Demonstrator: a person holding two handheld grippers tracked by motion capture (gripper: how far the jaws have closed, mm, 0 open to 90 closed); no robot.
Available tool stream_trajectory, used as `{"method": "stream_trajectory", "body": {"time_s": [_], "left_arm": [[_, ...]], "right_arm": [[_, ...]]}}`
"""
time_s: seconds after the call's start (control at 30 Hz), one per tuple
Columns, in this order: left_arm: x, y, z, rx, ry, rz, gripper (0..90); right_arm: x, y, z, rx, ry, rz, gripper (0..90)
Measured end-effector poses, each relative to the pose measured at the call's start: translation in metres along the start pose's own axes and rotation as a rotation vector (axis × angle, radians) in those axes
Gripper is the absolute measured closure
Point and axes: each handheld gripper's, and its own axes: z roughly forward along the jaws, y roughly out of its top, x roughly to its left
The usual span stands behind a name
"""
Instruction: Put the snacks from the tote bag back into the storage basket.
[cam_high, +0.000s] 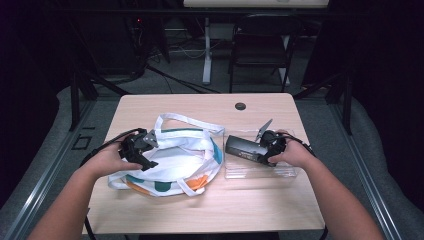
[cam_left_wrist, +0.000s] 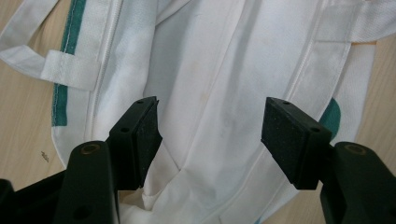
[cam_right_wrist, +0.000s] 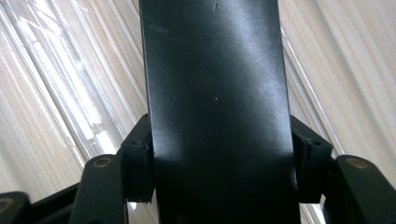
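Right tool (cam_high: 266, 150) grips the black box (cam_high: 244, 147) across its width — long axis running away from the jaws, over the clear tray (cam_high: 285, 172). White bag (cam_high: 175, 157) lies to its left on the tabletop (cam_high: 210, 210), under the left tool (cam_high: 142, 155) — jaws open, nothing between them.

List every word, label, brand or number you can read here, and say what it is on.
None can be read. The white tote bag carries only teal and orange shapes, no lettering. The black box between the right gripper's pads is plain and glossy. The clear plastic tray and the table bear no print.
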Motion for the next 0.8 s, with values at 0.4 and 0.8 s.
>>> {"method": "stream_trajectory", "body": {"time_s": [0.4,0.8], "left_arm": [[0.000,0.000,-0.002,-0.001,0.003,0.002,36.4],[0.000,0.003,0.001,-0.004,-0.002,-0.001,36.5]], "right_arm": [[0.000,0.001,-0.009,-0.054,-0.015,0.064,28.5],[-0.002,-0.005,-0.024,-0.082,-0.040,0.144,27.3]]}}
